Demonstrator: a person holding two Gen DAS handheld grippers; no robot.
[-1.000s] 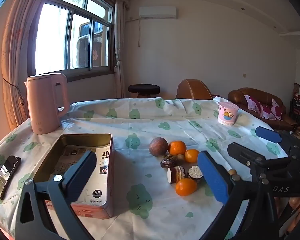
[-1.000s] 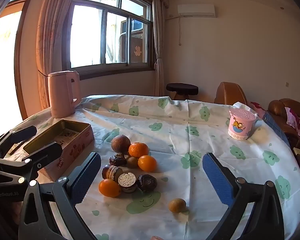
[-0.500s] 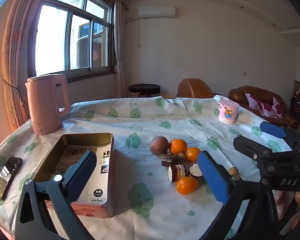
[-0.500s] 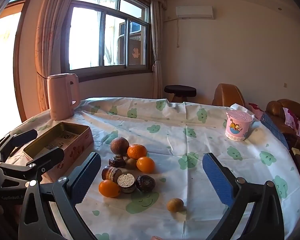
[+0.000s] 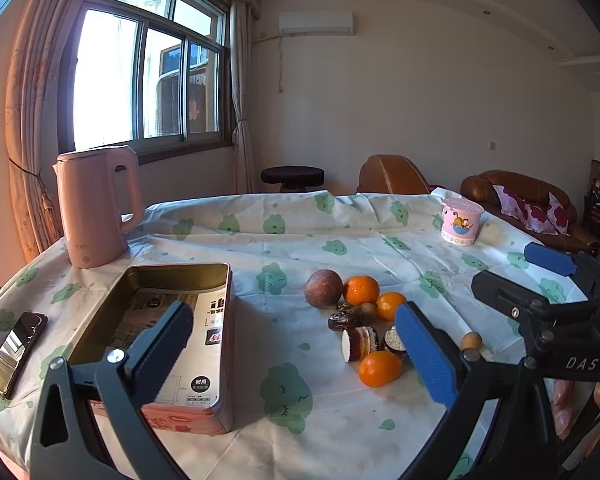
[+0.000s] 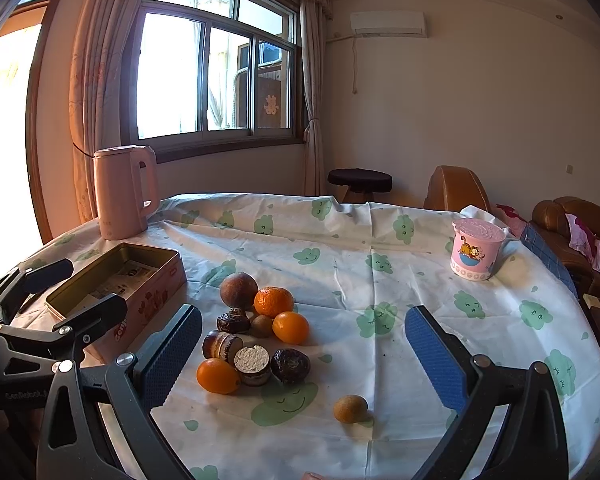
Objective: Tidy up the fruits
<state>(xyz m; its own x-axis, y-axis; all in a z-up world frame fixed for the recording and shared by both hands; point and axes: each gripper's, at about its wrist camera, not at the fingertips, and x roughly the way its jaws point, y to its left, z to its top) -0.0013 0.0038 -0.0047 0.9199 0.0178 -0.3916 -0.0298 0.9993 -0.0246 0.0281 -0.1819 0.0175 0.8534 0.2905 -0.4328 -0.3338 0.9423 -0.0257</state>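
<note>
A cluster of fruits [image 6: 256, 328] lies mid-table: a brown round fruit [image 6: 239, 290], three oranges, one at the front [image 6: 218, 375], dark dates and cut pieces. A small kiwi [image 6: 350, 409] lies apart to the right. An open pink tin [image 5: 172, 332] stands left of the cluster [image 5: 360, 320]; it also shows in the right wrist view [image 6: 120, 284]. My left gripper [image 5: 292, 352] is open and empty above the tin's right edge. My right gripper [image 6: 304, 348] is open and empty above the cluster's near side.
A pink kettle [image 5: 94, 208] stands at the back left. A pink cartoon cup [image 6: 476, 254] stands at the back right. A phone [image 5: 16, 346] lies at the left table edge. A stool and brown sofas stand behind the table.
Both grippers have drawn back and up slightly, so the table looks a little farther away. Both stay open and empty. The fruits and tin have not moved.
</note>
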